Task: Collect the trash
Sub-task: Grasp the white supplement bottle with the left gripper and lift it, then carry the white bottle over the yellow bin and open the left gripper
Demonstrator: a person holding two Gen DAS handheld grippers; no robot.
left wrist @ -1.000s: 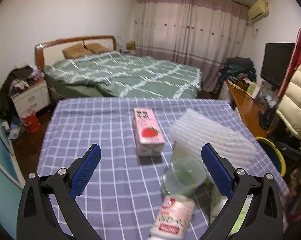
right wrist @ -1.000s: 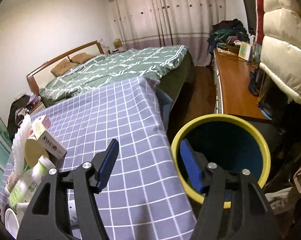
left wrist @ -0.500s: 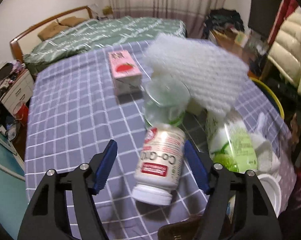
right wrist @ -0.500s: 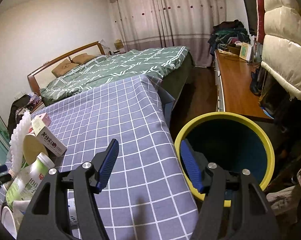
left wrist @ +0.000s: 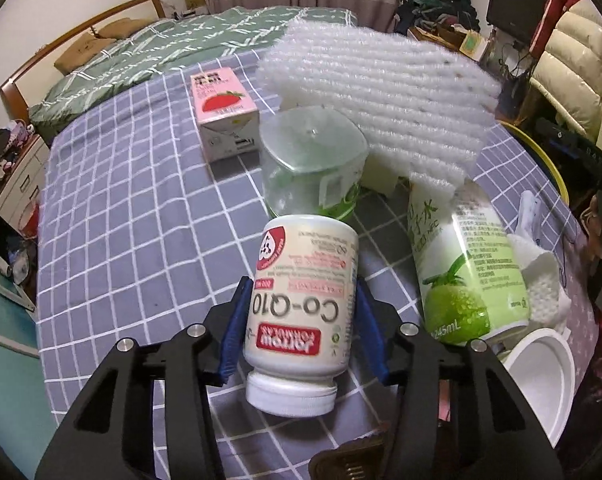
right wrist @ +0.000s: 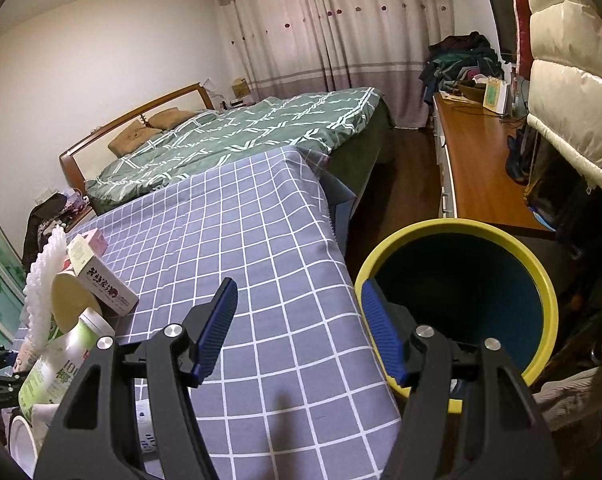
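My left gripper (left wrist: 301, 328) has its blue pads against both sides of a white Co-Q10 supplement bottle (left wrist: 301, 304) that lies cap toward me on the checked tablecloth (left wrist: 121, 208). Behind it stand a clear plastic cup (left wrist: 313, 164), a pink strawberry milk carton (left wrist: 225, 112), a white foam sheet (left wrist: 381, 92) and a green coconut-water bottle (left wrist: 461, 264). My right gripper (right wrist: 297, 332) is open and empty over the table's right edge, beside a yellow-rimmed trash bin (right wrist: 461, 300) with a dark inside.
A white round lid (left wrist: 541, 372) and crumpled white paper (left wrist: 541, 276) lie at the right. In the right wrist view the trash pile (right wrist: 61, 308) sits at the far left. A bed (right wrist: 241, 136) and a wooden desk (right wrist: 477, 168) stand beyond the table.
My left gripper dropped toward the table, moved in on the Co-Q10 bottle and closed its pads against it. The right gripper stayed open and hardly moved.
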